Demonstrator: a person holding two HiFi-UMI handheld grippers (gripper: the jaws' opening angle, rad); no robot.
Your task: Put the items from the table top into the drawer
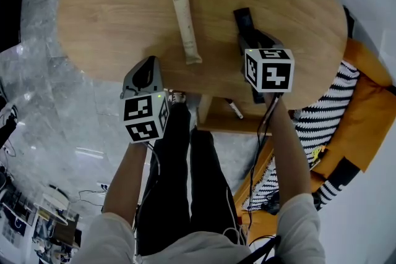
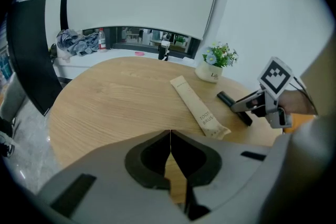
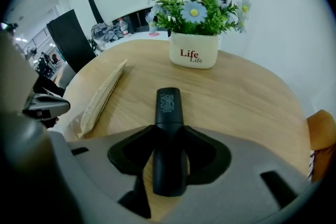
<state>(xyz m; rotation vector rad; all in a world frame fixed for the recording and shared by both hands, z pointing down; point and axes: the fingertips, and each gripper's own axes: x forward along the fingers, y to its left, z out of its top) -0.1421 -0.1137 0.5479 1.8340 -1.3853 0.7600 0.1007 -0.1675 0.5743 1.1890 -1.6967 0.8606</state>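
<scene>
Grasp step: our right hand-held gripper (image 3: 169, 139) clamps the black plastic stick (image 3: 168, 105) on the round wooden counter (image 1: 117, 9), left hand-held gripper (image 2: 170, 140) jaws together, empty; next we lift it into the drawer (image 1: 213, 115).

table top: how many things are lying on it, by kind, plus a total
paper toothbrush packet: 1
black tube: 1
flower pot: 1
total: 3

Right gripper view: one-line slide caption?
Right gripper closed on a black tube lying on the wooden table; "Life" flower pot behind, long paper packet at left.
</scene>
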